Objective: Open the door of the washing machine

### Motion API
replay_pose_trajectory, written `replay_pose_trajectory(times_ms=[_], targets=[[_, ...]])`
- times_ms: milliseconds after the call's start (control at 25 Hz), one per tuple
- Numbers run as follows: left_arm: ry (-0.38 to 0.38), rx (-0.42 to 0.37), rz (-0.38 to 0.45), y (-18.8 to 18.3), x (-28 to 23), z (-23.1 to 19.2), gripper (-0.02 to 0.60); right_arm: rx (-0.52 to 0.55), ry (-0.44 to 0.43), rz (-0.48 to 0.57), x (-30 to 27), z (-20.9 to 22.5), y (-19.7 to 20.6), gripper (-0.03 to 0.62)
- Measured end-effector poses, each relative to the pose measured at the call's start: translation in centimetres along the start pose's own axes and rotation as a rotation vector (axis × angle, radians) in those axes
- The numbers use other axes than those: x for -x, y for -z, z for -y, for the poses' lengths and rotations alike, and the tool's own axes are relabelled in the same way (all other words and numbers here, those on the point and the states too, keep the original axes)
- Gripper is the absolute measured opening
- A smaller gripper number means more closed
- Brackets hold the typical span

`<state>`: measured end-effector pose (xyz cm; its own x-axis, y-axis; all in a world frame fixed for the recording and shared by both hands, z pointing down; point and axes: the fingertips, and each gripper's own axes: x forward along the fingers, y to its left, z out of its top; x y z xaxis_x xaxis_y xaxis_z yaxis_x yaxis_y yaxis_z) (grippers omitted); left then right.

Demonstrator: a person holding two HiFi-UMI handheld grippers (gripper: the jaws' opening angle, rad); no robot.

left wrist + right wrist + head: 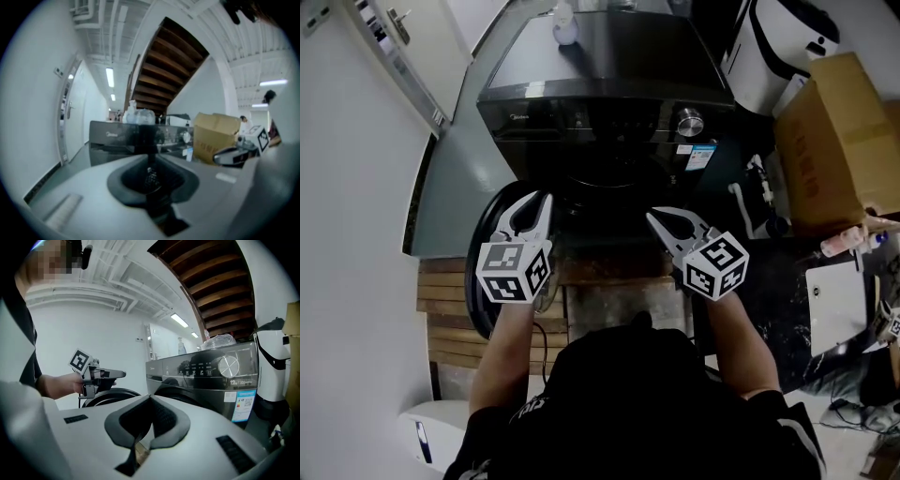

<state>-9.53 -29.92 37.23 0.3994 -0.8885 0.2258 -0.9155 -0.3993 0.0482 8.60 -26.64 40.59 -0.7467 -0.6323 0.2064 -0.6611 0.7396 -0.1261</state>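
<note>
The black front-loading washing machine [609, 84] stands ahead of me. Its round door [490, 246] hangs swung out to the left, and the drum opening is dark. My left gripper [543, 198] hovers just right of the door's rim. Its jaws stand a narrow slit apart with nothing between them, and it touches nothing. My right gripper [653, 217] floats in front of the drum opening, shut and empty. The left gripper view has its gripper [149, 140] aimed at the control panel [136, 133]. The right gripper view shows its gripper [150, 397], the dial [228, 365] and the door [112, 394].
A cardboard box [834, 141] and a white appliance [783, 47] stand right of the machine. A wooden pallet [450, 314] lies under the door at the left. A clear bag [565, 26] sits on the machine's top. A white wall and doorway [394, 42] run along the left.
</note>
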Motion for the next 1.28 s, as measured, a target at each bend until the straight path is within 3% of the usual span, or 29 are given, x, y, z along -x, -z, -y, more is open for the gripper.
replay_pose_trajectory(times_ms=[360, 440, 640, 840, 1280], targets=[[0.066, -0.067, 0.011, -2.5, -3.1, 5.1, 0.042, 0.014, 0.012, 0.074, 3.4, 3.6, -2.3, -0.008], [0.103, -0.044, 0.006, -2.7, -3.5, 6.3, 0.009, 0.005, 0.008, 0.087, 3.9, 4.1, -2.7, -0.008], [0.15, -0.012, 0.014, -3.1, -4.9, 8.6, 0.009, 0.043, 0.006, 0.094, 4.8, 5.1, -3.1, -0.009], [0.13, -0.018, 0.053, -4.1, -5.7, 8.5, 0.009, 0.055, 0.057, 0.12, 4.7, 6.5, -3.7, -0.009], [0.127, 0.004, 0.026, -3.7, -7.3, 5.6, 0.008, 0.033, 0.151, 0.198, 3.9, 8.1, -6.8, -0.009]])
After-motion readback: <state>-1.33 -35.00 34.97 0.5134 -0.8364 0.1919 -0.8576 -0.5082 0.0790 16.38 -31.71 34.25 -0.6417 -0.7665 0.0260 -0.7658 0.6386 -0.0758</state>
